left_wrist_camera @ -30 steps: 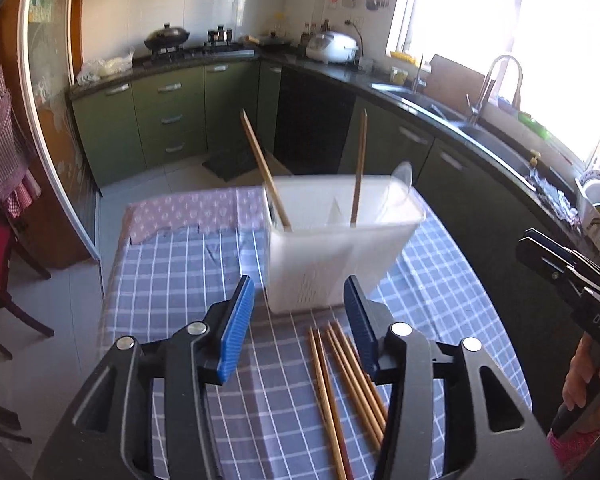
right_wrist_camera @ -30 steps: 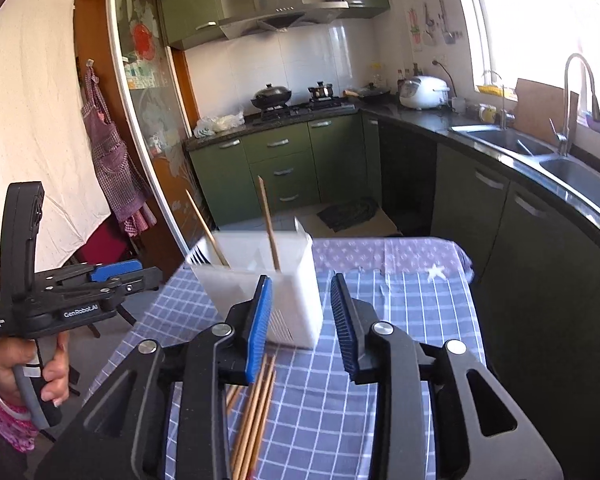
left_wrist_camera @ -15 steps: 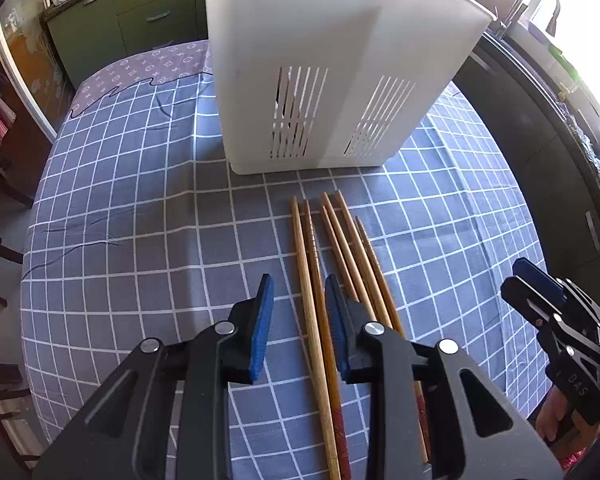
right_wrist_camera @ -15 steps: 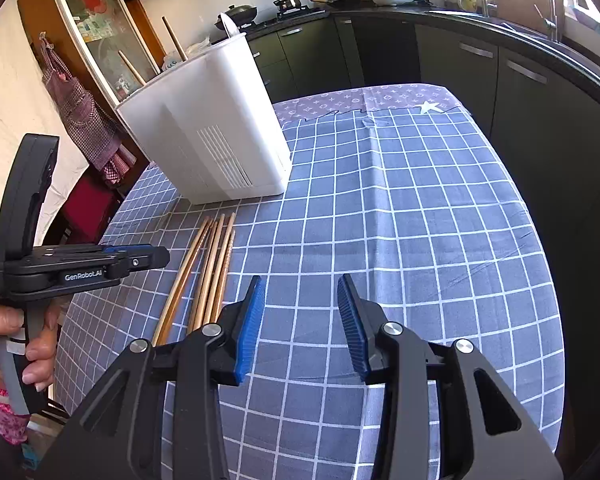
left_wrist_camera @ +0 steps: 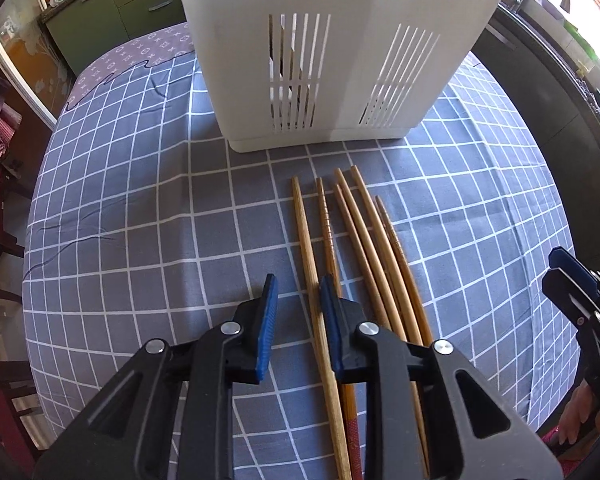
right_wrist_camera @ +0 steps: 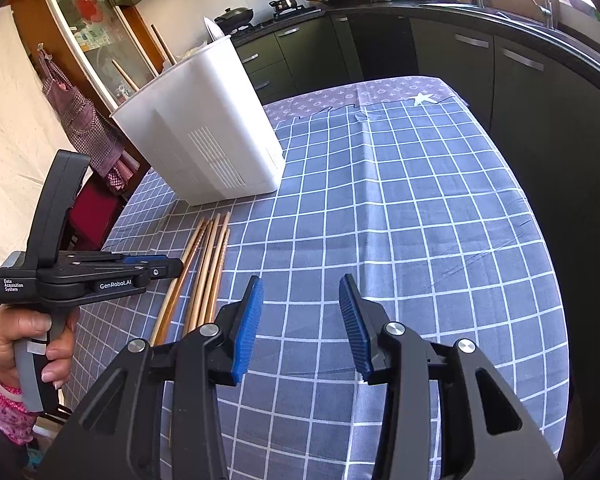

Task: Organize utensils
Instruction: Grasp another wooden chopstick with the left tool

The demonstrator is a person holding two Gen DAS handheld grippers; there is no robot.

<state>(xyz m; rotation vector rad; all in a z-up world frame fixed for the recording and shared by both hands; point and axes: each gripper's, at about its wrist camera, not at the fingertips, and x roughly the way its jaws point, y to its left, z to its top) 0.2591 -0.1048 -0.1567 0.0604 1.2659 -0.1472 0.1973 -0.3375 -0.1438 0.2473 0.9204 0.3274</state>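
Several wooden chopsticks [left_wrist_camera: 364, 248] lie side by side on the checked tablecloth, just in front of a white slotted utensil holder [left_wrist_camera: 340, 40]. My left gripper [left_wrist_camera: 298, 284] points steeply down over their near ends. Its jaws stand narrow, with the leftmost chopstick [left_wrist_camera: 306, 240] between them, close to the right pad and not pinched. In the right wrist view the chopsticks [right_wrist_camera: 208, 264] lie left of my right gripper [right_wrist_camera: 300, 284], which is open over bare cloth with nothing between its fingers. The holder [right_wrist_camera: 204, 132] has two chopsticks [right_wrist_camera: 162, 46] standing in it.
The table [right_wrist_camera: 420, 208] carries a blue-grey checked cloth, and its edges drop off at the right and left. A person's hand [right_wrist_camera: 28, 344] holds the left gripper [right_wrist_camera: 156, 268] at the table's left side. Kitchen cabinets [right_wrist_camera: 460, 52] stand beyond the table.
Both grippers have dropped and tipped down toward the table. The left gripper's jaws have narrowed and now straddle the leftmost chopstick. The right gripper's jaws stayed apart.
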